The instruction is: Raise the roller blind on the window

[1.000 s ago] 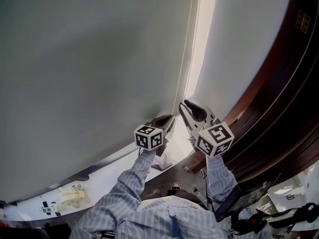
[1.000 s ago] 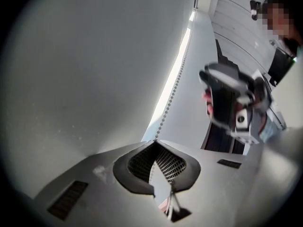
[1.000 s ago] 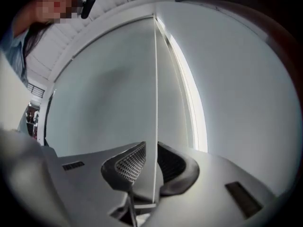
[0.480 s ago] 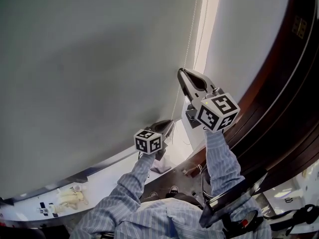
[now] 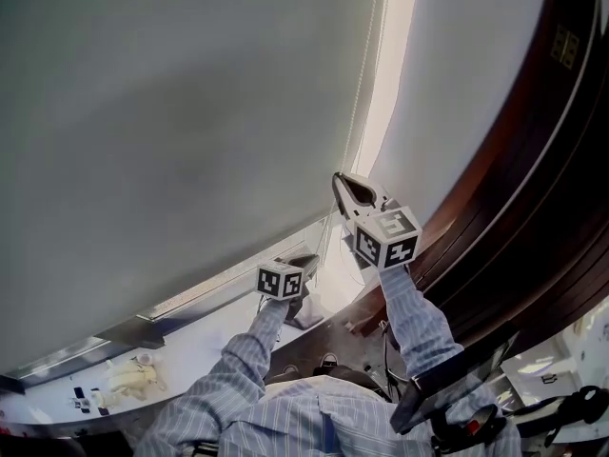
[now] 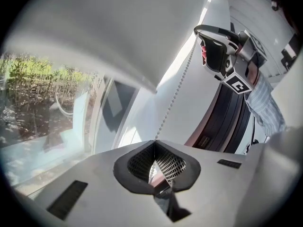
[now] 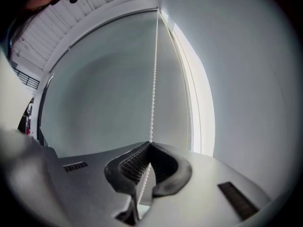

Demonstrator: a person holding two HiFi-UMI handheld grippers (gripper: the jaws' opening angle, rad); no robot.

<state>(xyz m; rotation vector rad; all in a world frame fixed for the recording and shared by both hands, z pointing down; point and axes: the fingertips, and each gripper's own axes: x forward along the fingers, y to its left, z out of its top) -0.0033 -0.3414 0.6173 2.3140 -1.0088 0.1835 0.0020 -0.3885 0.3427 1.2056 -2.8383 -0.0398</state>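
The grey roller blind [image 5: 190, 112] covers most of the window; a thin strip of glass shows under its bottom edge. Its white bead chain [image 5: 365, 93] hangs down the blind's right side. My right gripper [image 5: 338, 181] is the upper one, shut on the bead chain [image 7: 153, 84], which passes between its pads [image 7: 137, 162]. My left gripper [image 5: 311, 258] is lower down and shut on the same chain [image 6: 177, 91], which runs taut from its jaws up to the right gripper [image 6: 215, 51]. In the left gripper view the blind's bottom edge [image 6: 118, 74] hangs above the glass [image 6: 47, 108].
A white sill [image 5: 190, 336] runs below the window, with small items [image 5: 133, 374] at its left end. Dark wooden panelling [image 5: 533, 188] stands to the right of a white wall strip [image 5: 457, 84]. The person's striped sleeves [image 5: 409, 312] reach up from below.
The right gripper went up the chain, shut on it, and has come down a little. The left gripper has moved lower. The blind's bottom edge now stands a bit higher above the sill.
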